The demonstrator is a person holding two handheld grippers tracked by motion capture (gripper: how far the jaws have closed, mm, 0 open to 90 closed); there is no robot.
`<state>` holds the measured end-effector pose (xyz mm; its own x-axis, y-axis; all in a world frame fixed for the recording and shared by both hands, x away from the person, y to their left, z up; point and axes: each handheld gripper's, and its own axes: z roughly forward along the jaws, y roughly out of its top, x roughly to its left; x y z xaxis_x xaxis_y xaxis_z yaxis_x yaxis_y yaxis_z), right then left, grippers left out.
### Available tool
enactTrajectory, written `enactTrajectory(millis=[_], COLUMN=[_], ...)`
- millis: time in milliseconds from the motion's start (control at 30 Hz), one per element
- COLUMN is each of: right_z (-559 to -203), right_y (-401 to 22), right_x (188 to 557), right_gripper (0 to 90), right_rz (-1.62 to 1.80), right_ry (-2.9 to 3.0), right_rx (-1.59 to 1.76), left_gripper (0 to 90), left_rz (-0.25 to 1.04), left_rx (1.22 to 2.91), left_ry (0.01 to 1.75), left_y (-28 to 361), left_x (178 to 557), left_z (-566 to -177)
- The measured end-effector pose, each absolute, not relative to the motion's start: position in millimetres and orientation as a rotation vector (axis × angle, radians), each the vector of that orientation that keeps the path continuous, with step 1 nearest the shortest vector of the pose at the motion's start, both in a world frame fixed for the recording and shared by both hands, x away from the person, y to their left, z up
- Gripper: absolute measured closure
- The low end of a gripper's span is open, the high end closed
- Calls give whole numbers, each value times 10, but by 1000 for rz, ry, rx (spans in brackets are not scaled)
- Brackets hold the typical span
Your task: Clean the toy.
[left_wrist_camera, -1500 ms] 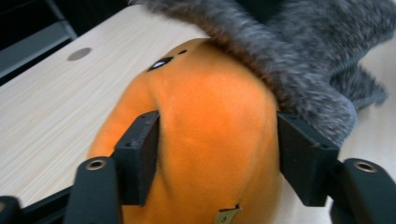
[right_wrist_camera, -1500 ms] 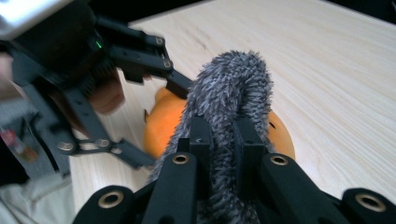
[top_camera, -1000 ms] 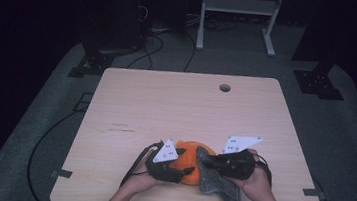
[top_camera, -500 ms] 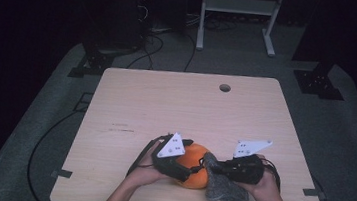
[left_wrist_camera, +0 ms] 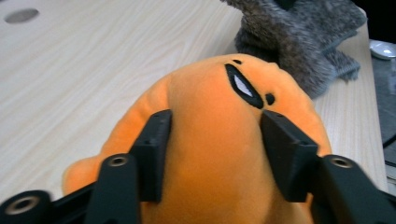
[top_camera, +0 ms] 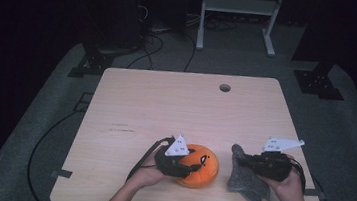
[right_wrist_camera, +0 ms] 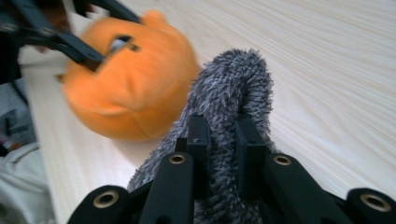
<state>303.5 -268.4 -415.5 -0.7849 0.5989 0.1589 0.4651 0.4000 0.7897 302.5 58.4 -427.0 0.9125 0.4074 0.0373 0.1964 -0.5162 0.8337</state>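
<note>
— Pale table [top_camera: 166, 104], dark room. My left gripper [top_camera: 179, 167] has just been closing and now pinches the orange plush [top_camera: 203, 167] at 6 o'clock.

— Right gripper [top_camera: 248, 160], clamped on the grey cloth [top_camera: 246, 180] at 5 o'clock: I'd pull it away slowly.

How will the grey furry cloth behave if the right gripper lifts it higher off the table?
Probably floppy: the grey furry cloth folds limply over the right gripper, its tail pooling on the table. Likely light, and the shaggy pile should resist slipping from the pinch.
</note>
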Motion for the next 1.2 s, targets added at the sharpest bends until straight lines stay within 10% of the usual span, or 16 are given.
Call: enactTrajectory(millis=[433, 1200], right_z=[-4301, -4287], right_y=[-2996, -3017], right_x=[3163, 3170], right_gripper=[499, 457], right_rz=[1275, 1395], right_ry=[2374, 2342], right_rx=[1108, 1111], left_gripper=[543, 514], left_rz=[301, 501], left_rx=[2036, 2084], left_ry=[446, 540], left_y=[600, 572], left_x=[2983, 3467], left_z=[-4161, -4101])
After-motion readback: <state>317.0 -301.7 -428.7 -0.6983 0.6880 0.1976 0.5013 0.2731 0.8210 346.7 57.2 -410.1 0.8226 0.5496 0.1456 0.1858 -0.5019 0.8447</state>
